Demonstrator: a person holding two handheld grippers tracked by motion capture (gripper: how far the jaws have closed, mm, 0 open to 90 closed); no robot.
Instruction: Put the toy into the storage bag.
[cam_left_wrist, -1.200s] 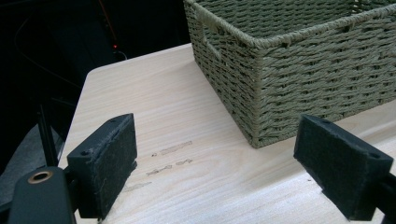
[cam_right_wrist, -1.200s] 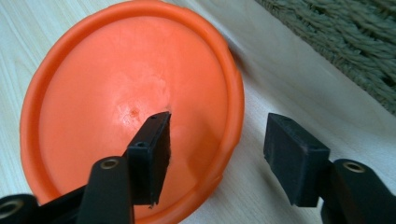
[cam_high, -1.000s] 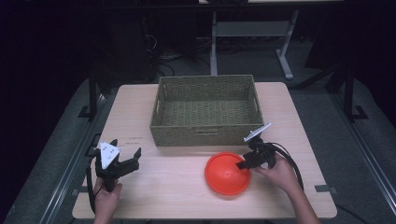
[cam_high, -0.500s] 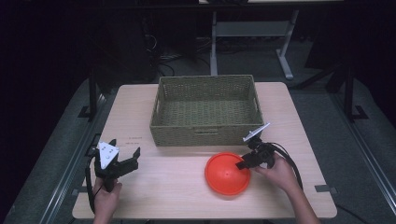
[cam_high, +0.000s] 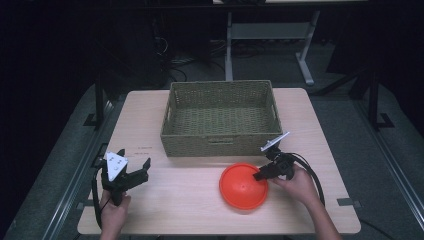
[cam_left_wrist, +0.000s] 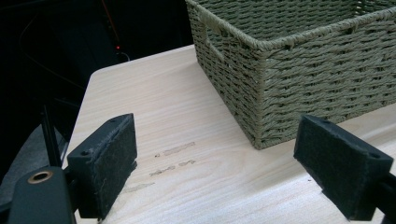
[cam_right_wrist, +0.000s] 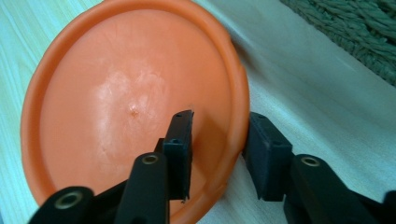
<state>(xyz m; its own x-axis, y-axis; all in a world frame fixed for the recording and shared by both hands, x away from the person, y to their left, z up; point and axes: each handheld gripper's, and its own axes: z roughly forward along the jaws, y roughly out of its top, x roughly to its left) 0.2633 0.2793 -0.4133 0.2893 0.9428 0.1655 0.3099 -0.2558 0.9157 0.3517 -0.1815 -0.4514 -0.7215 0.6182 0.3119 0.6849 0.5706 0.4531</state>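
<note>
orange plate (cam_high: 242, 187): round, shallow, scuffed pale at centre, on table (cam_high: 190, 210) just in front of woven basket (cam_high: 220, 120) | right gripper (cam_right_wrist: 217, 149): jaws straddling plate's rim, not yet closed | left gripper (cam_left_wrist: 215, 172): jaws wide apart, holding nothing

An orange plate (cam_high: 243, 185), plain with pale scuffing at its centre, was seen. An olive-green woven basket (cam_high: 220, 145) showed a tight braided weave. The counter (cam_high: 180, 200) was pale wood grain with faint smudge marks. Both grippers, left (cam_high: 133, 164) and right (cam_high: 260, 176), were black with black felt-textured jaws; their top plates were light grey.
</note>
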